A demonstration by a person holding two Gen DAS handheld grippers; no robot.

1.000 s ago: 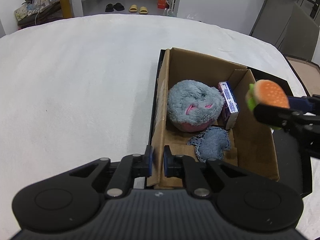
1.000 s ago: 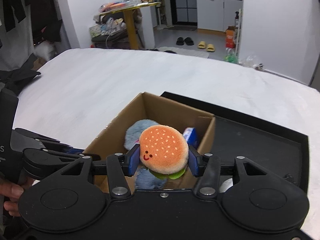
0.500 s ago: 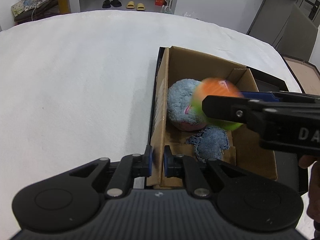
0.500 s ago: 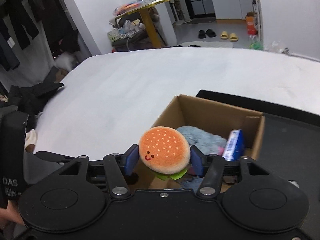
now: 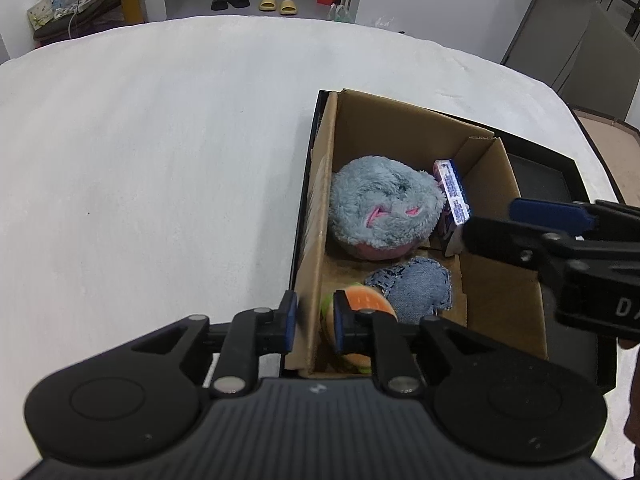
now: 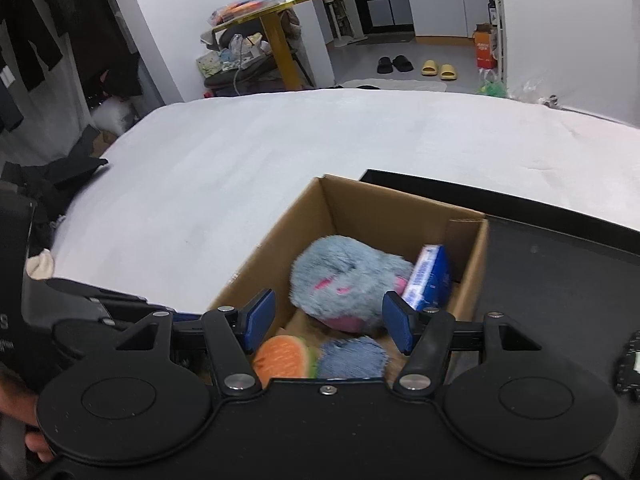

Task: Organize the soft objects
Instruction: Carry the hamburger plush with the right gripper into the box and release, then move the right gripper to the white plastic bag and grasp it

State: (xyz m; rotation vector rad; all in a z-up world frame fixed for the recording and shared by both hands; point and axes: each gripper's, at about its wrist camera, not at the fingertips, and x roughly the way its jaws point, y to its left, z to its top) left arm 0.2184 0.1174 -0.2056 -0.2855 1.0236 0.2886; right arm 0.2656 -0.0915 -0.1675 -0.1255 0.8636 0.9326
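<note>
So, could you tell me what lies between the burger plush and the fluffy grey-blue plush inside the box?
In the left wrist view, the denim pouch lies between the burger plush and the fluffy grey-blue plush, touching the burger, with bare floor of the box beside it.

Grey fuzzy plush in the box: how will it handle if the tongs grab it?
The grey plush looks thickly furred and rounded, so it probably squashes rather than resists. Likely light for its bulk. Wedged between the cardboard box wall and blue carton, it may drag coming out.

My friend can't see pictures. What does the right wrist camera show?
The right gripper hangs open and empty over a cardboard box. Inside lie a fluffy grey-blue plush, a burger toy, a denim pouch and a blue-and-white packet. The box sits on a black tray on a white surface.
</note>
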